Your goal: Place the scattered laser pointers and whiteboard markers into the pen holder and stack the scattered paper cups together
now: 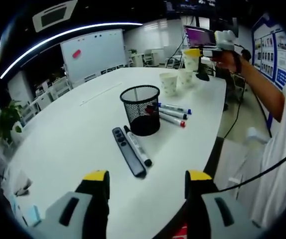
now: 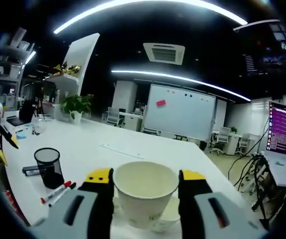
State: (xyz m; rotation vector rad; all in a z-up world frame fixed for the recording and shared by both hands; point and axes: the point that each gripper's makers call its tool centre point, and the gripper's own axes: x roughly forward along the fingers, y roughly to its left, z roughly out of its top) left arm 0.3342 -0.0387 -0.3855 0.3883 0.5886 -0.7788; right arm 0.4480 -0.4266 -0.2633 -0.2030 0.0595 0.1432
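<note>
My right gripper (image 2: 145, 188) squeezes a paper cup (image 2: 144, 196). Two more cups (image 1: 177, 82) stand behind the pen holder (image 1: 141, 109). My left gripper (image 1: 146, 186) is open. Markers (image 1: 173, 112) and a laser pointer (image 1: 128, 151) lie beside the pen holder, not yet inside. Most work is left.

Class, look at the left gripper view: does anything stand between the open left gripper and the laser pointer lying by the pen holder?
Nothing visible does. Bare white table lies between the left gripper and the laser pointer, beside a marker.
</note>
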